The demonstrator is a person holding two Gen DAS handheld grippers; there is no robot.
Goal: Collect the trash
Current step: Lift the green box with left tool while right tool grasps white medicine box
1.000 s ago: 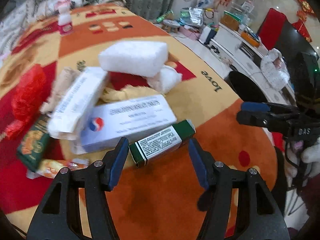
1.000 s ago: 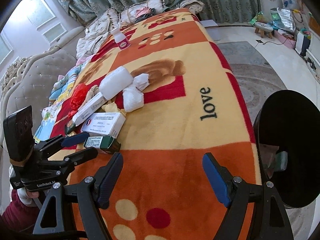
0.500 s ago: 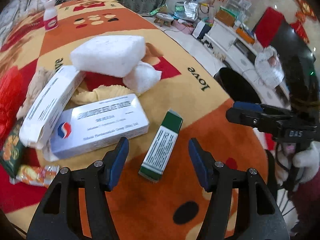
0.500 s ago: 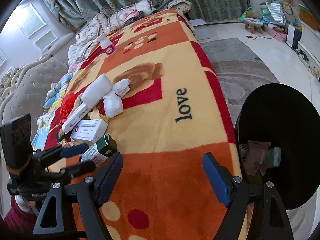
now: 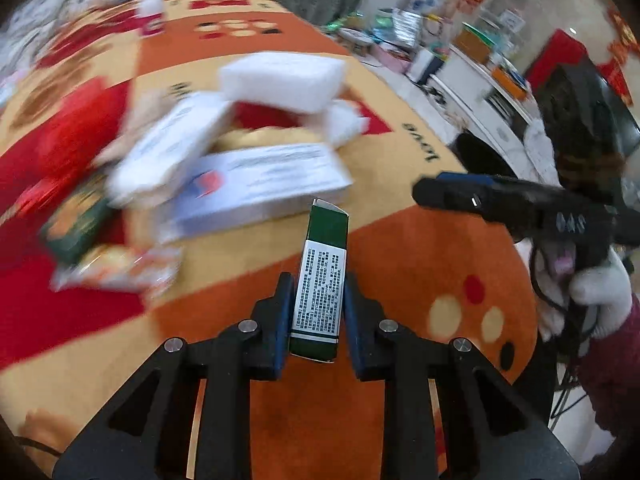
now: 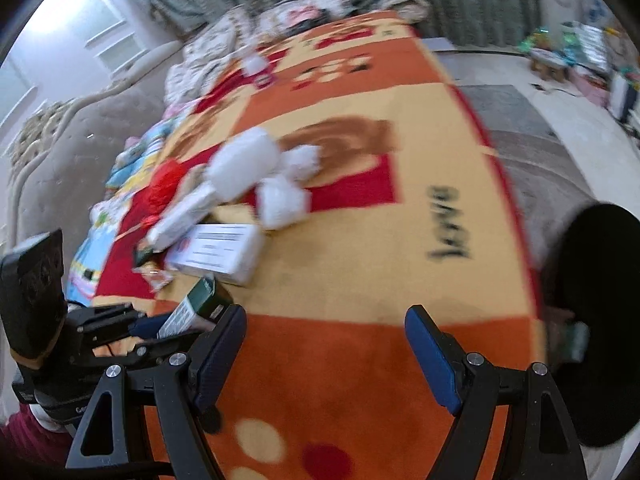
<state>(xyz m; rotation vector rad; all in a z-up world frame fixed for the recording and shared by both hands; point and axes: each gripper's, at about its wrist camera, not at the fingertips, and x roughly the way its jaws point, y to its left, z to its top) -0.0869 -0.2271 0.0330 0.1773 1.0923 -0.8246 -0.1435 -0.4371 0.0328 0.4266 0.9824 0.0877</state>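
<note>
Two views come to me here, and I take my left wrist camera first. My left gripper sits at the bottom centre of the frame, its jaws closing on the green carton, a narrow box with a white printed label facing the lens. Both blue pads meet its long sides, and its open top flap points up the frame. Behind it, centre left, lies the white and blue box, blurred, with a long white box leaning over its left end and a white foam block further up. At the left edge a green packet and a snack wrapper rest on the orange and red blanket. At the right edge a white-gloved hand grips my right gripper; from this side I cannot tell how its jaws stand.

Through my right wrist camera, the right gripper fills the bottom of the frame, its fingers spread wide with only blanket between them. At lower left the left gripper holds the green carton tilted up off the cloth. The white and blue box lies just above it, and the foam block sits higher still. At the right edge stands the black bin, beside the blanket, with blurred items showing at its left edge.
</note>
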